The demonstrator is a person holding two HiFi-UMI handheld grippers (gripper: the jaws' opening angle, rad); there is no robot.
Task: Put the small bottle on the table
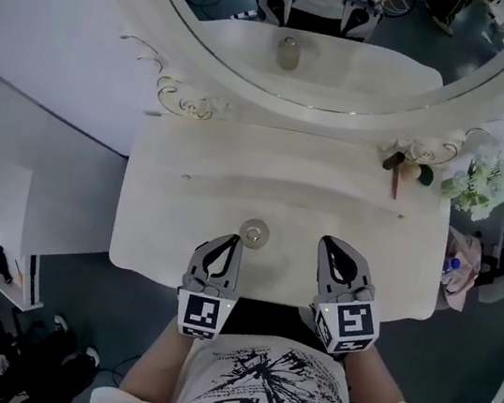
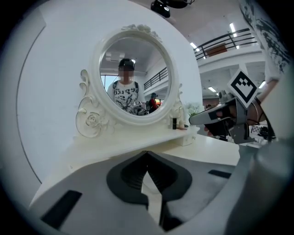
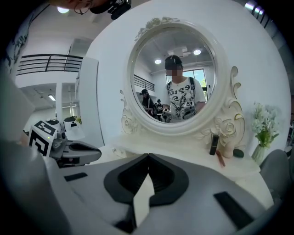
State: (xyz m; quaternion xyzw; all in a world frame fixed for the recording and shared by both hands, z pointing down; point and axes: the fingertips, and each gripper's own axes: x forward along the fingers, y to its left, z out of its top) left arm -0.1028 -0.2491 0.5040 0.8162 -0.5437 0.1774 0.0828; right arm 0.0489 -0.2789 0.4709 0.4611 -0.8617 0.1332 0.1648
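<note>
Two tools are flanking the small bottle (image 1: 253,234), which is standing upright on the white counter (image 1: 162,229). Just left of the bottle, the left tool (image 1: 230,240) is pressing its jaws together, gripping nothing. Near the bottle's right, the right tool (image 1: 330,244) is also showing closed, empty jaws. Farther right and behind the bottle, white flowers (image 1: 476,182) are standing.

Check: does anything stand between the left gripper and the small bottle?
Nothing visible does. The bottle stands on the table right by the shut tips of the left gripper, and no object lies between them.
</note>
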